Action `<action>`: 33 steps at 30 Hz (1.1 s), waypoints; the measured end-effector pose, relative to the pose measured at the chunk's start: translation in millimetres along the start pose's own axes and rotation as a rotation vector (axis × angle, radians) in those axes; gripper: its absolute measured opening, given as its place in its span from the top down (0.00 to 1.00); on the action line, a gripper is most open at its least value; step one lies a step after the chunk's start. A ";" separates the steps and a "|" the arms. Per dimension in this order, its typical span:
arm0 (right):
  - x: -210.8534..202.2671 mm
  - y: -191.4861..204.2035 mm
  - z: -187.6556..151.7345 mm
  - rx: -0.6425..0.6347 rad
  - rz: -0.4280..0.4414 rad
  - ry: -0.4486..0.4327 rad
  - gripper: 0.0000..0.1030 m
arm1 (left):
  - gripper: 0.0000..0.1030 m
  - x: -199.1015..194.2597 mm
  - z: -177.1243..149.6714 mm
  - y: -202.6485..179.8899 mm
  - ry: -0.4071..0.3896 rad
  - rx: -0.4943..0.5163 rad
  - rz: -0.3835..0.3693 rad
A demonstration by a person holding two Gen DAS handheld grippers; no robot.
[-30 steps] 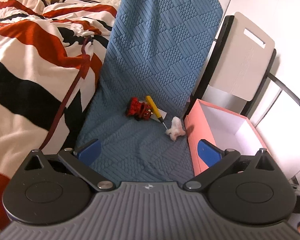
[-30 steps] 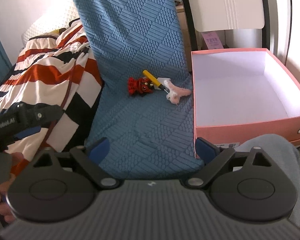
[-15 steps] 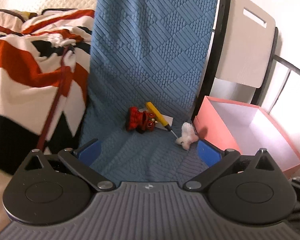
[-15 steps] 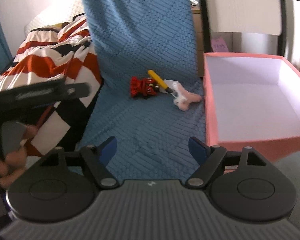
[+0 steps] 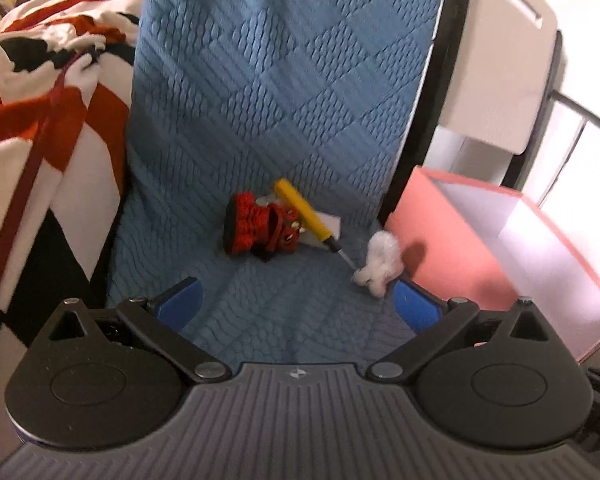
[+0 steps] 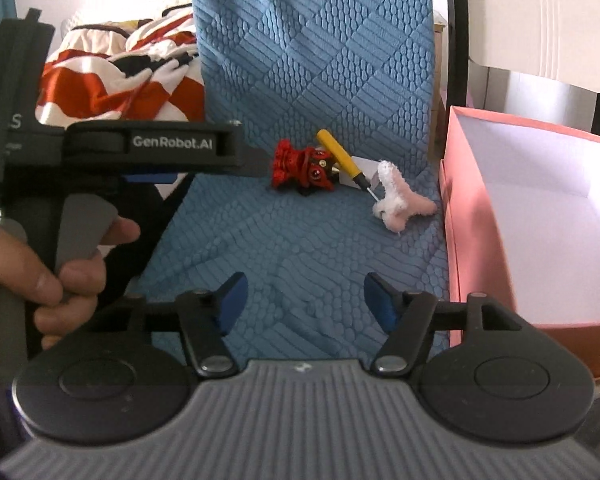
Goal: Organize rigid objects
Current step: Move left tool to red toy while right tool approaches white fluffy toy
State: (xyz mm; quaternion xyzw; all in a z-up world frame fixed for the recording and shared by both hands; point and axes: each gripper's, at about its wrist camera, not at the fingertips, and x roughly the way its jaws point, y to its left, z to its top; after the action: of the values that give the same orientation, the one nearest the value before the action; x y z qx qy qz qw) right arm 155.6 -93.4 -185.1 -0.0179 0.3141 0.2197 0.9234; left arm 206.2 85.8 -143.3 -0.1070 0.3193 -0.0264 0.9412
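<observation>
Left tool (image 5: 296, 304) fingers spread apart, holding nothing, hovering low over the blue quilted mat (image 5: 284, 92). Right tool (image 6: 302, 300) also apart and empty, further back over the same mat. Small pile mid-mat: red toy figure (image 5: 260, 230) on its side, yellow-handled screwdriver (image 5: 304, 212) lying just beside it on a white card (image 5: 326, 230), metal tip pointing toward a fluffy white-pink plush piece (image 5: 380, 264). The plush sits near the outer wall of the open pink box (image 6: 464, 216), white inside, nothing visible in it. Striped red, white and black blanket (image 5: 40, 120) left of the mat. In the right wrist view a hand (image 6: 32, 268) grips the left tool's handle.
</observation>
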 end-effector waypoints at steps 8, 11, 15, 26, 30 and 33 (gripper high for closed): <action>26.6 -2.3 6.0 -0.024 -0.030 -0.042 0.36 | 0.00 29.6 7.8 2.6 0.013 0.047 -0.022; 37.9 -3.4 6.7 -0.026 -0.041 -0.062 0.37 | 0.00 42.5 8.3 3.0 0.040 0.043 -0.062; 55.2 -4.5 7.0 -0.013 -0.062 -0.043 0.37 | 0.00 60.3 9.8 2.1 0.050 0.075 -0.044; 97.6 -19.4 16.2 0.039 -0.246 -0.037 0.59 | 0.01 80.0 16.4 -13.0 -0.017 0.279 0.035; 116.4 -29.3 16.7 0.050 -0.312 -0.025 0.60 | 0.02 97.0 22.2 -21.3 -0.017 0.360 0.034; 130.9 -35.3 19.0 0.057 -0.344 -0.022 0.60 | 0.06 113.3 26.8 -24.5 -0.010 0.397 0.035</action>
State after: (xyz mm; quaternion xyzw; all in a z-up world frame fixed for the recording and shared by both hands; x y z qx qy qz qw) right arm 273.6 -70.4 -250.5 -0.0428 0.3026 0.0497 0.9509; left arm 312.9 53.5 -184.7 0.0861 0.3050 -0.0718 0.9457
